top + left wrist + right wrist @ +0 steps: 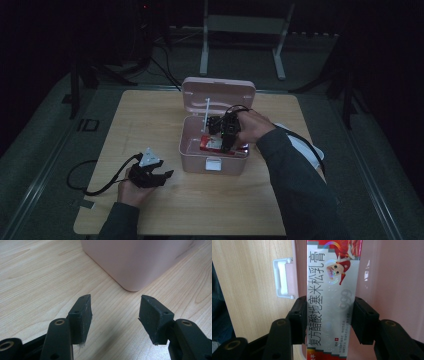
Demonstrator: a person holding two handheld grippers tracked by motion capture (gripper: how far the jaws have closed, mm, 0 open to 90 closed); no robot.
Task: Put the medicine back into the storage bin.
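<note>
Dim room, light wooden table (150, 120), grey floor (45, 135), perhaps a white metal stand (245, 25) behind.

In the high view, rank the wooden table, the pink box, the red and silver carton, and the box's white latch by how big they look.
1. wooden table
2. pink box
3. red and silver carton, partly hidden by the right gripper
4. white latch

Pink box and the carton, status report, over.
Right gripper shut on carton inside pink box. Left gripper open, idle on table. Nothing in the way.
</note>
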